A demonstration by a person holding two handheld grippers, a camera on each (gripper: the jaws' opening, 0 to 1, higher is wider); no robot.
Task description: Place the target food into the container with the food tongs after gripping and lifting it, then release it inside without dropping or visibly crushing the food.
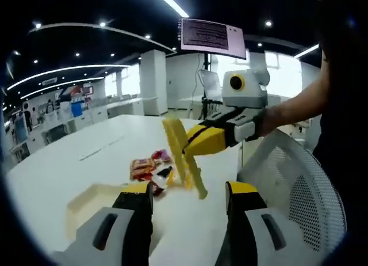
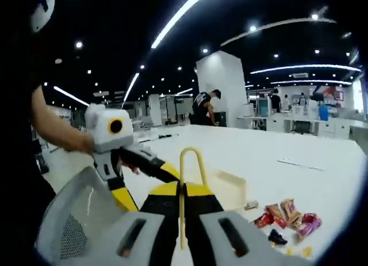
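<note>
Fig. Both views, pre-pickup stage.

Right gripper (image 2: pixel 181 205): jaws pressed together on the yellow food tongs (image 2: pixel 192 162), whose looped end rises toward 12 o'clock between them in the right gripper view. In the left gripper view the same gripper (image 1: pixel 198 140) enters from 3 o'clock w/ the tongs (image 1: pixel 183 156) hanging down; tong arms look slightly apart at the tips and carry nothing.

Left gripper (image 1: pixel 190 217): jaws apart, nothing between them, hovering over the white table (image 1: pixel 69 162). Seen also in the right gripper view at 9 o'clock (image 2: pixel 123 179), just beside a white mesh chair back (image 2: pixel 69 225).

Target food: a small heap of wrapped snacks (image 1: pixel 150 167) lying on the table, just beyond the tong tips in the left gripper view; at 4 o'clock (image 2: pixel 287 217) in the right gripper view. Which piece is the target: cannot tell.

Container (image 1: pixel 92 200): shallow cream tray, at 8 o'clock of the snacks in the left gripper view; also (image 2: pixel 230 188) near centre in the right gripper view.

Step in hand (judged): approach w/ tongs. To do well: lower tips astride one wrapper, not the heap; squeeze only until it lifts, since wrappers are slick and contents may crush; carry low toward the tray, open tongs inside its rim. Left gripper could steady the tray.
</note>
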